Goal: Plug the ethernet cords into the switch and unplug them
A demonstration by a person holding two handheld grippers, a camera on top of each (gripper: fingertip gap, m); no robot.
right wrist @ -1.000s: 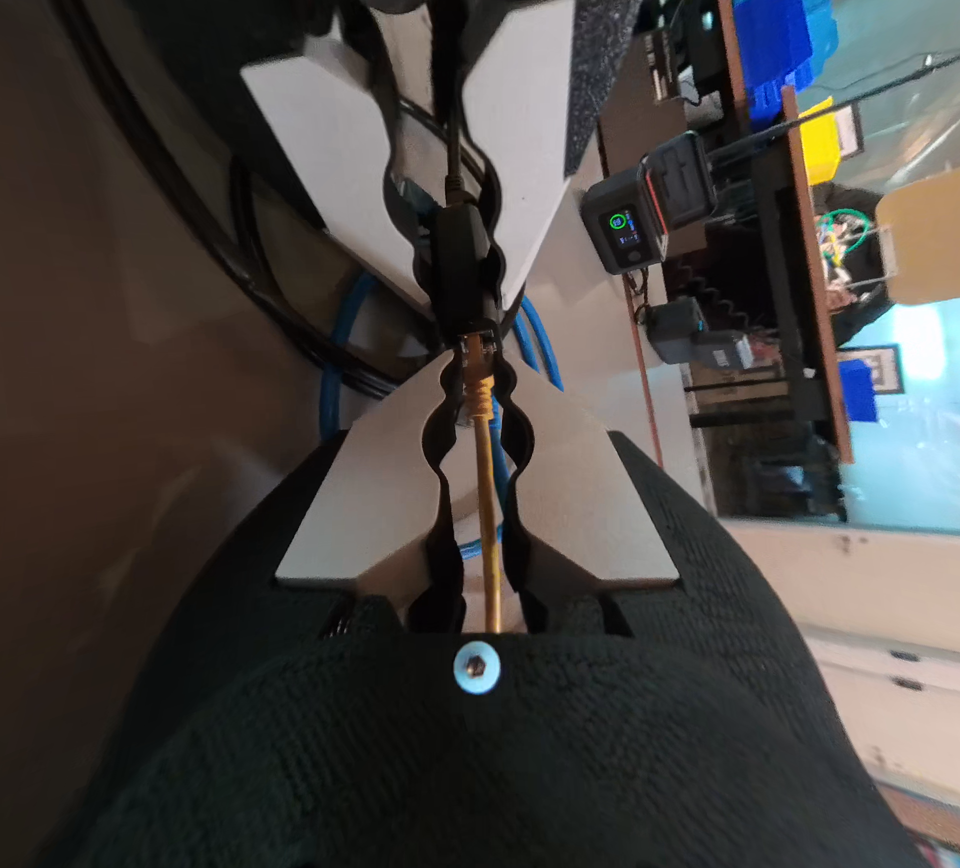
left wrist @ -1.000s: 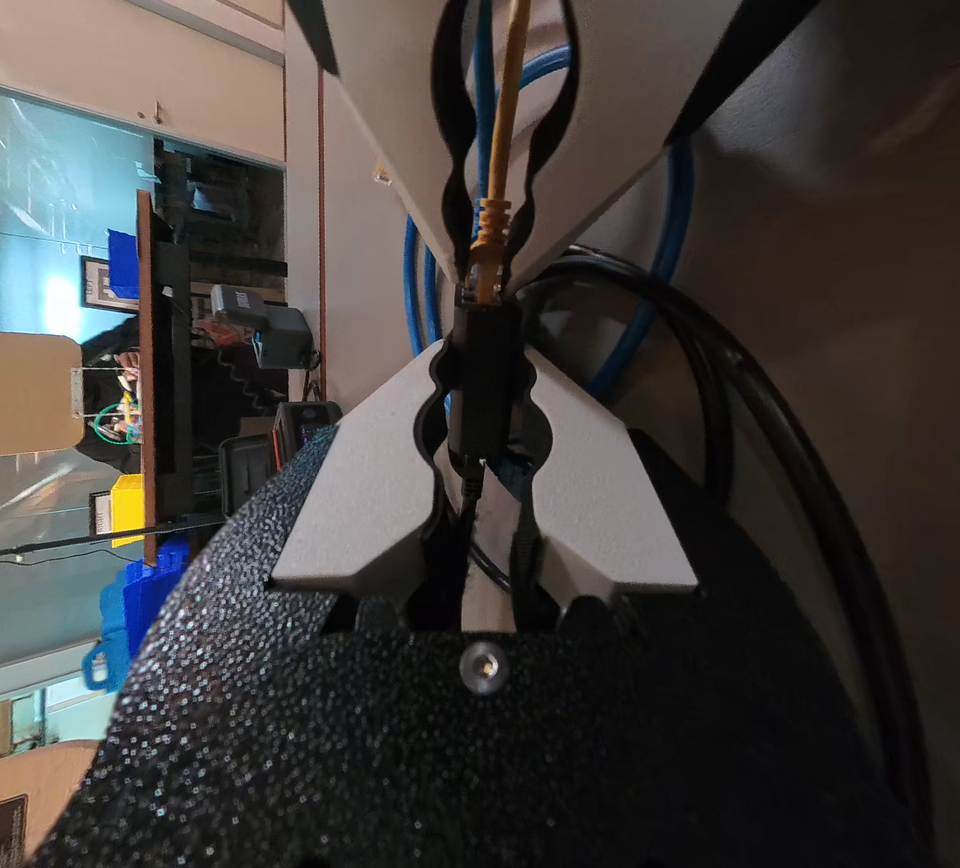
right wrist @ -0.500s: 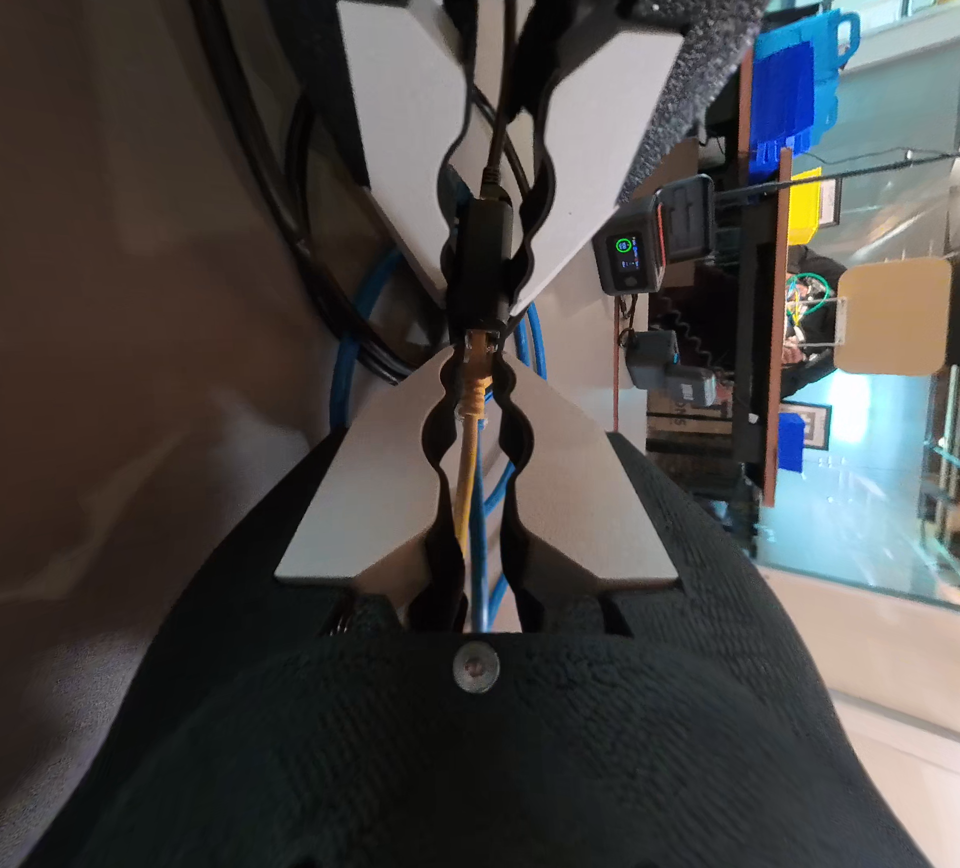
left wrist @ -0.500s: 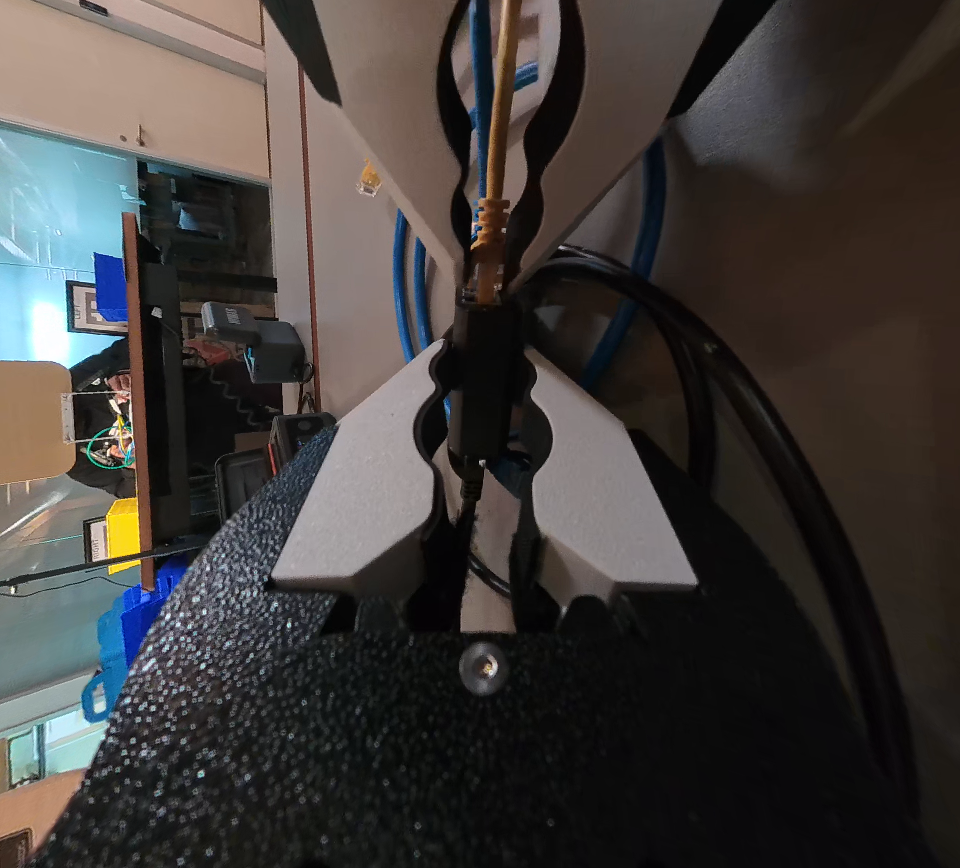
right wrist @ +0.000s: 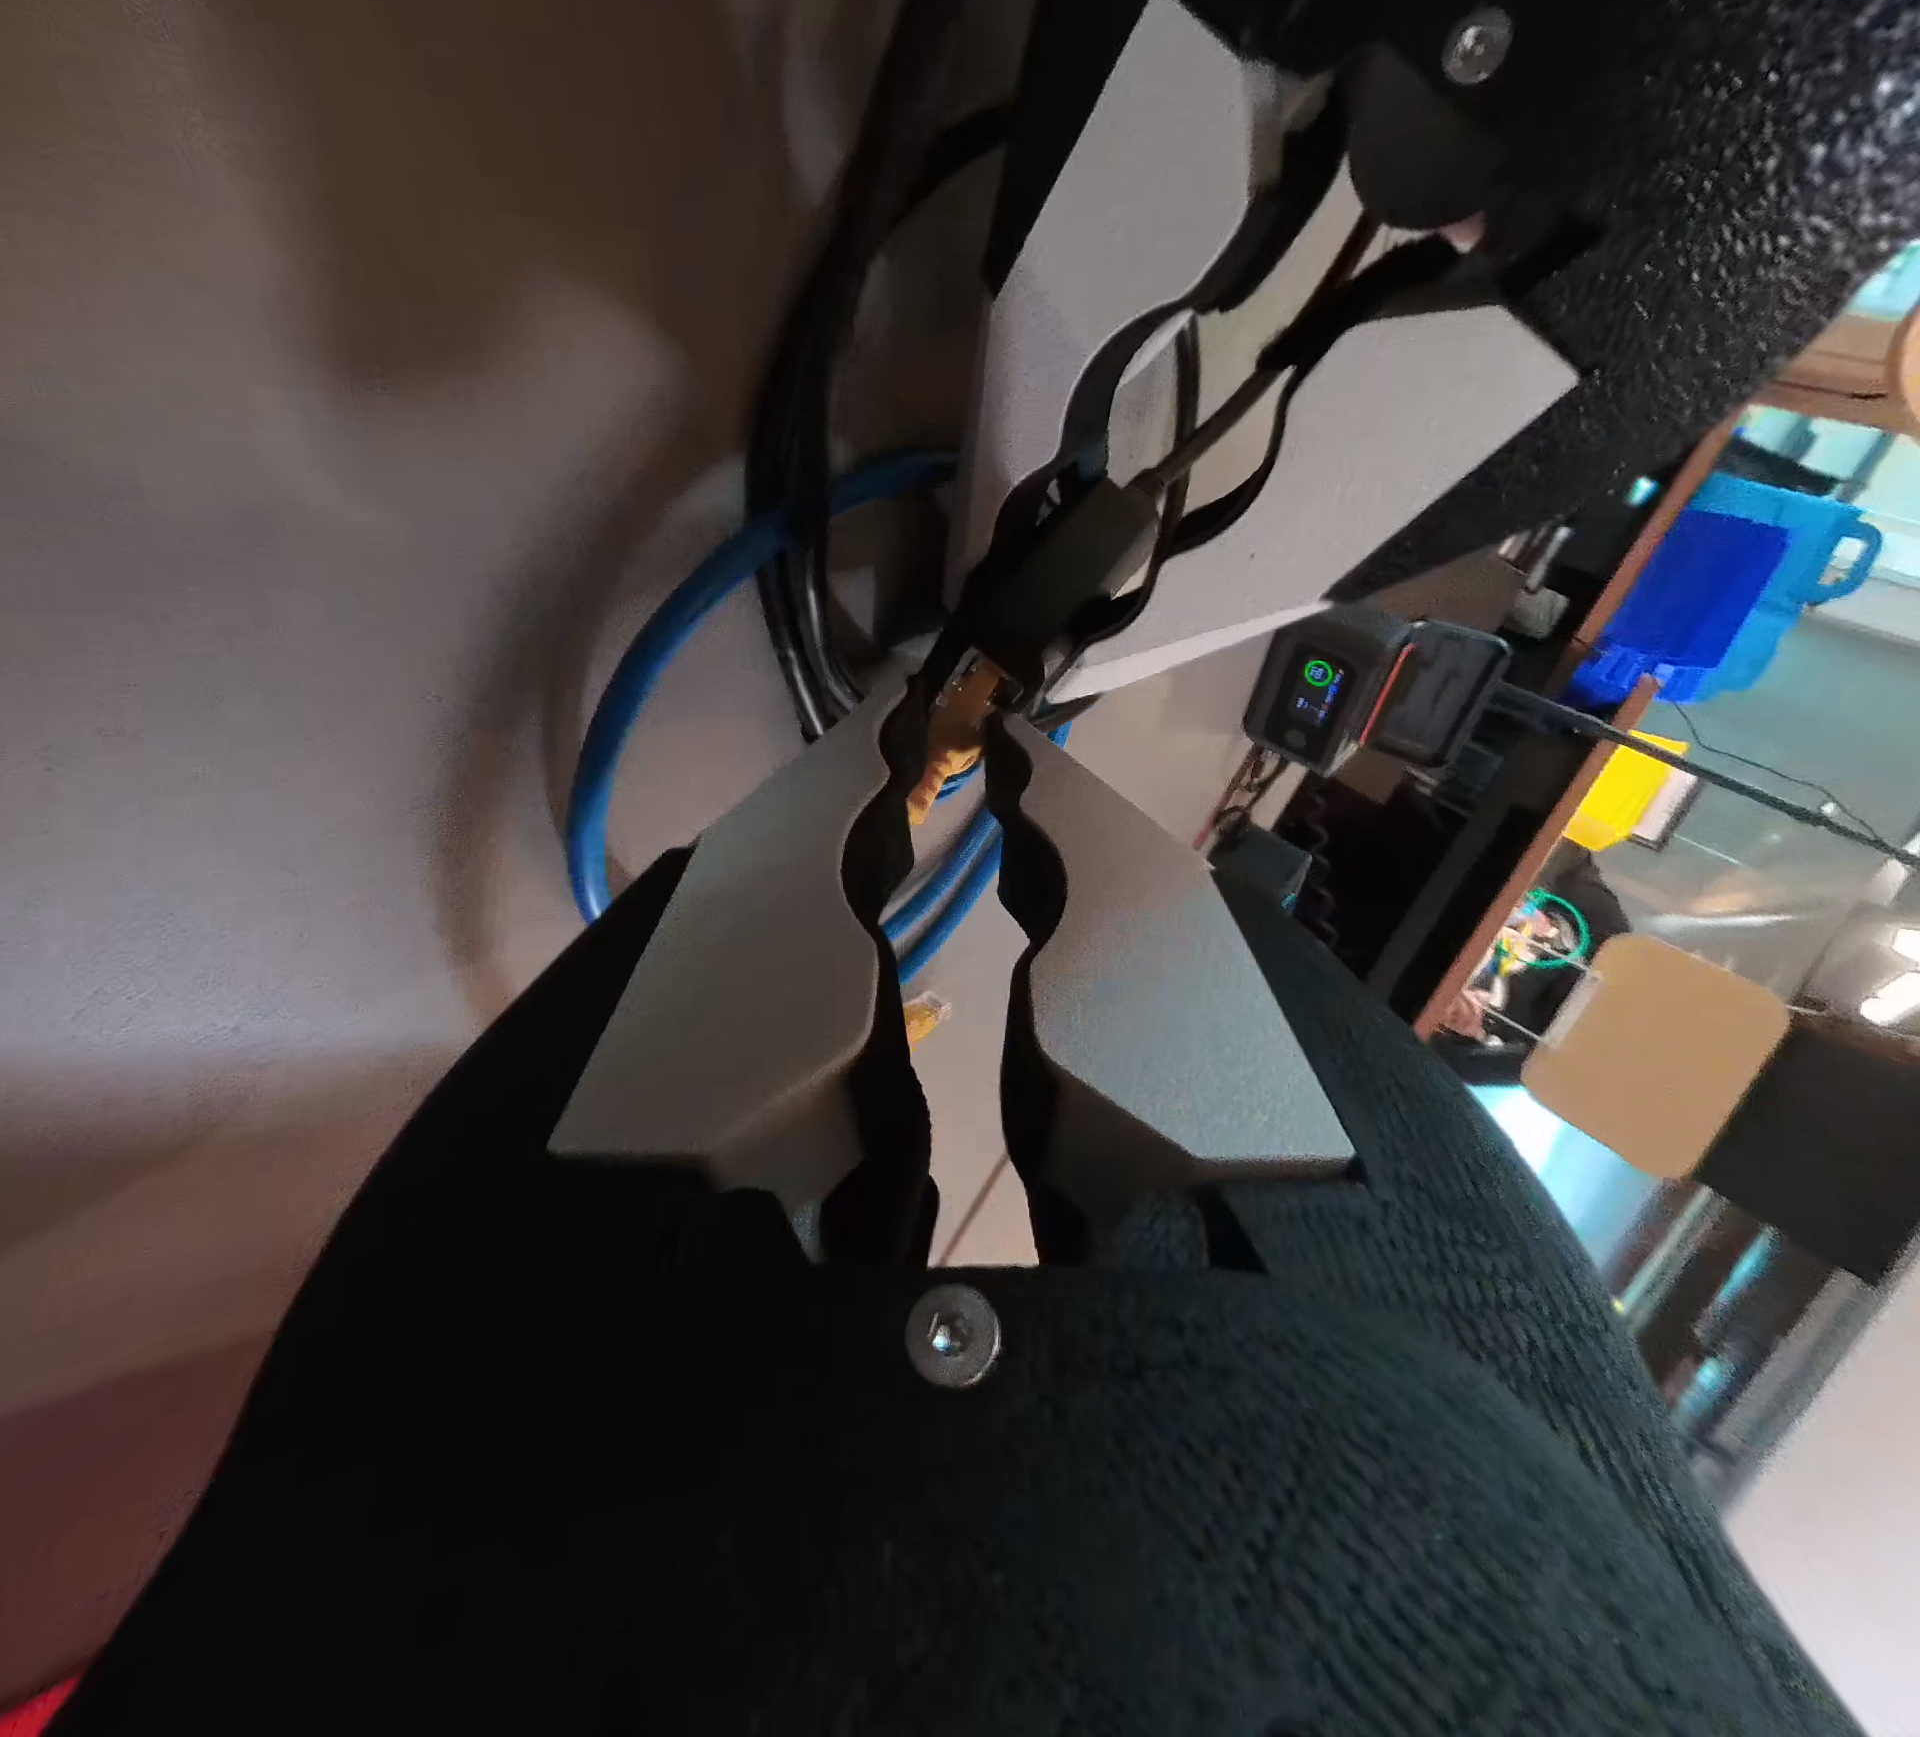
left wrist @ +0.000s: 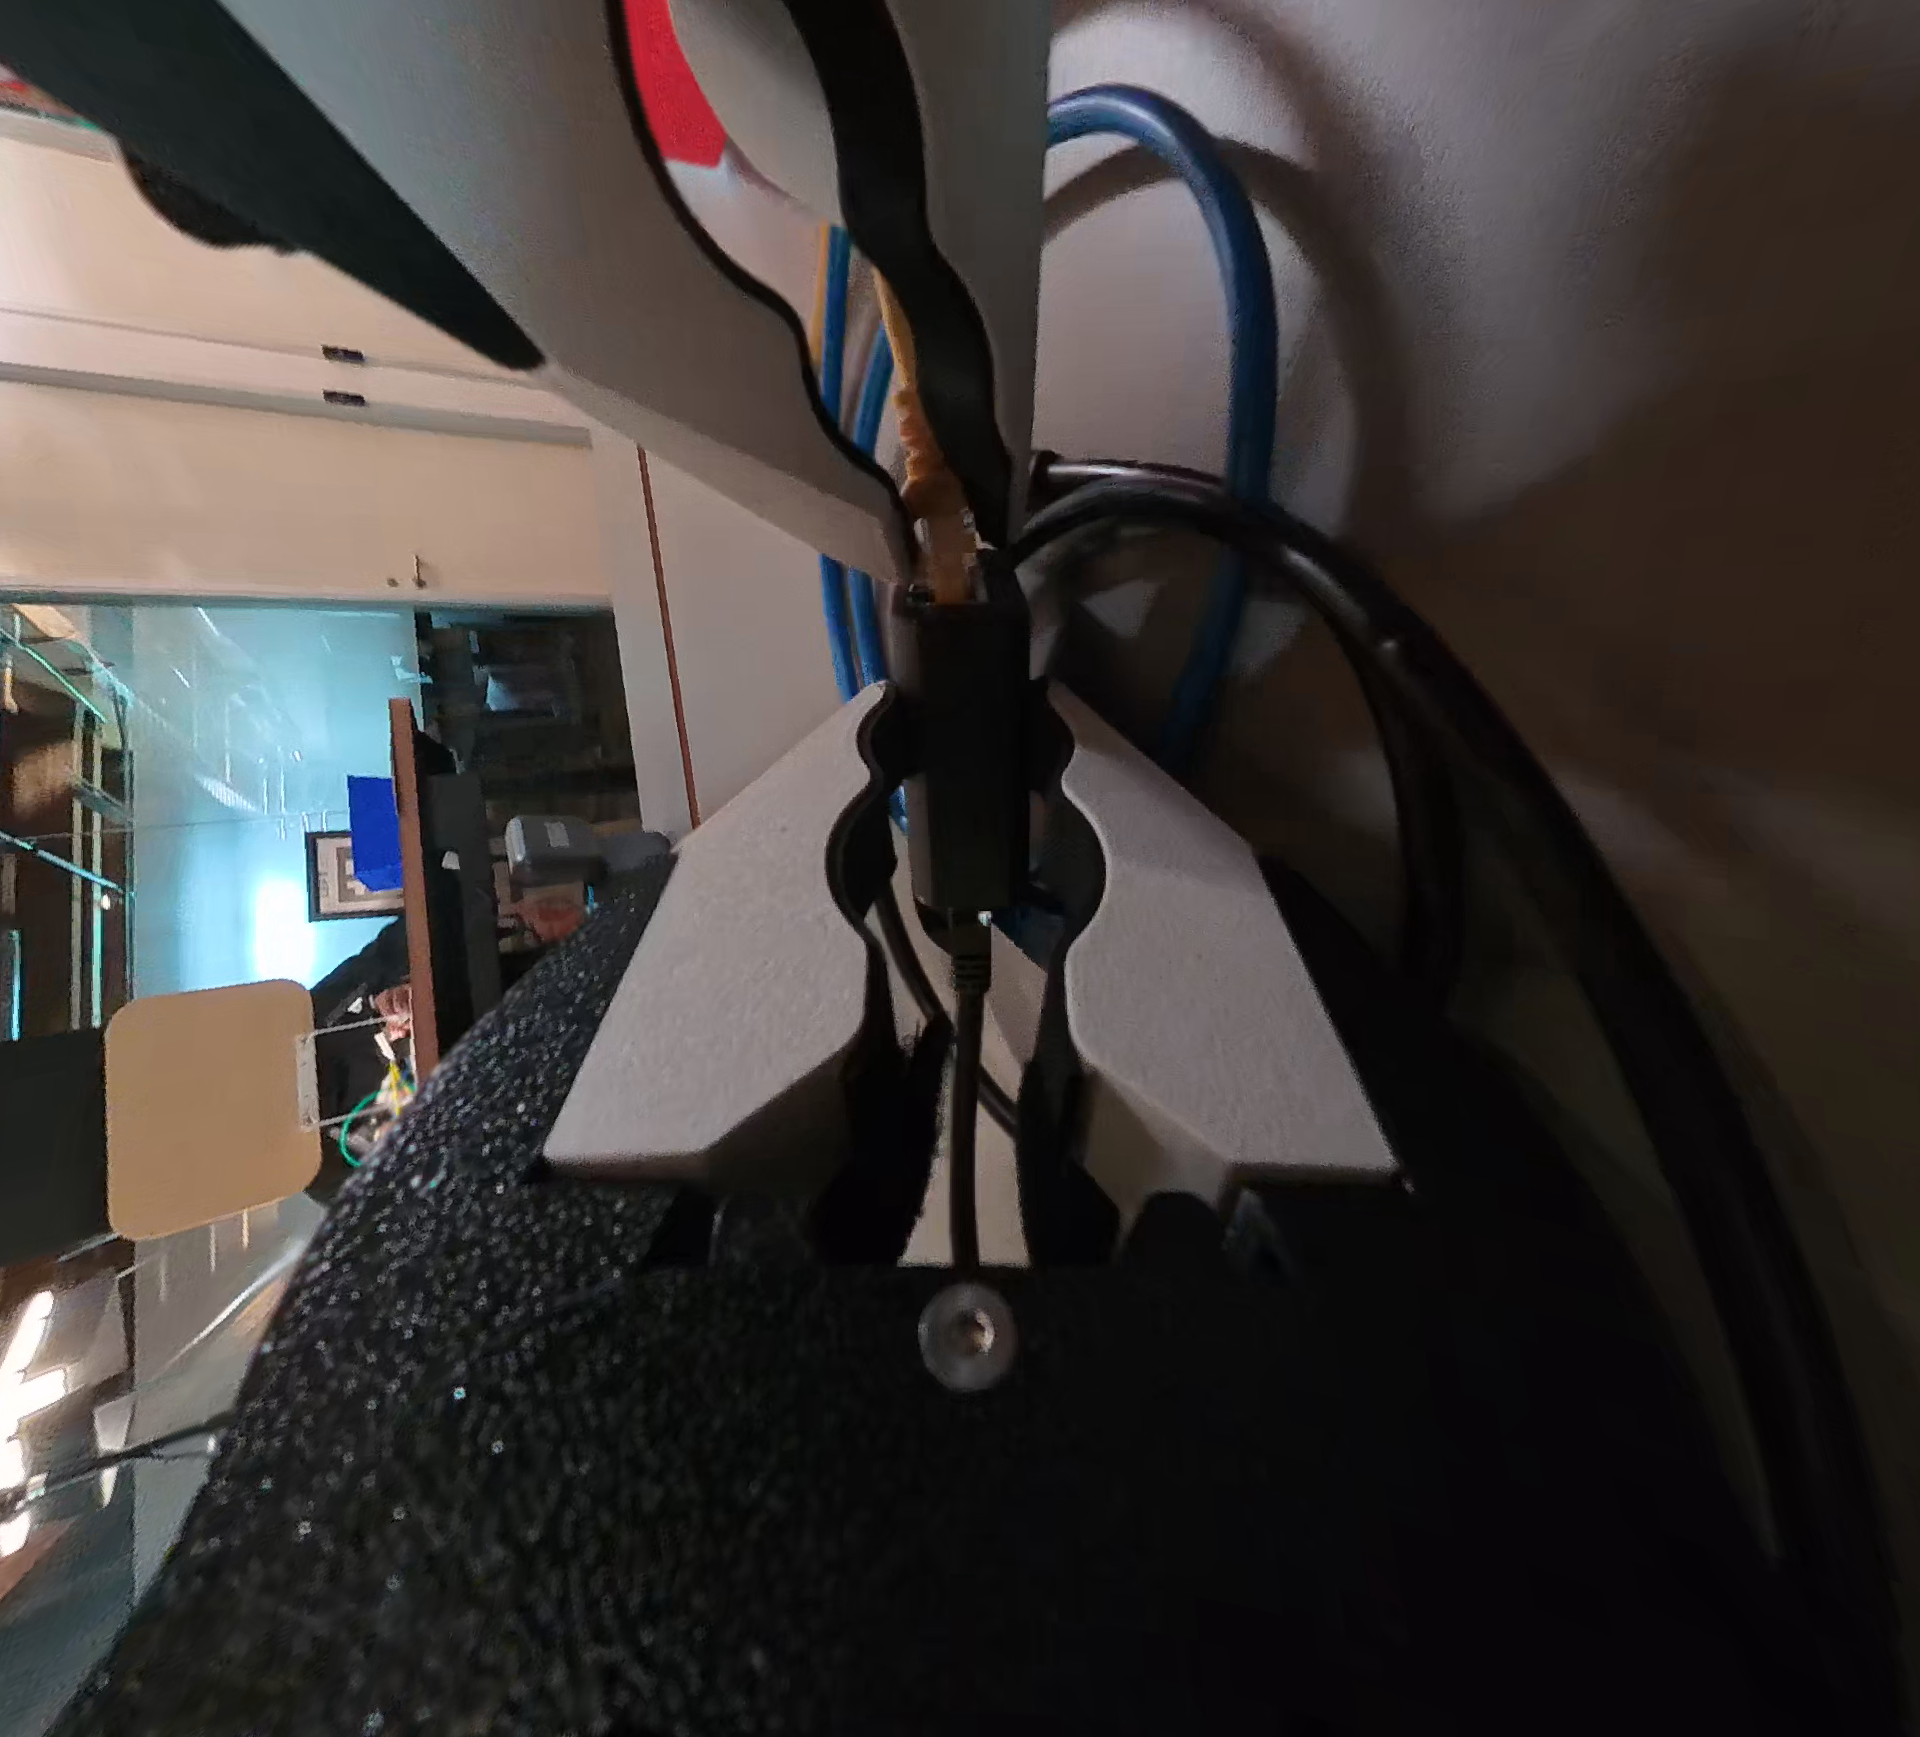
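The left claw (left wrist: 971, 752) is clamped on a slim black adapter block (left wrist: 966, 752) with a thin black lead trailing back. The right claw (right wrist: 951, 721) pinches the yellow cord's plug (right wrist: 961, 700), seated in the block's end; blue cable (left wrist: 1242, 399) loops behind.

Blue cable (left wrist: 1242, 399) on white tabletop (left wrist: 1558, 233)

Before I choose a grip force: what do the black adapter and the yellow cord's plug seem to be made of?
The black adapter, held in the left gripper, looks like matte moulded plastic: dull, hard-edged, no glare. The yellow cord's plug, pinched at the right gripper's tips, seems glossy clear plastic behind a ribbed, rubbery-looking yellow boot; blur leaves this uncertain.
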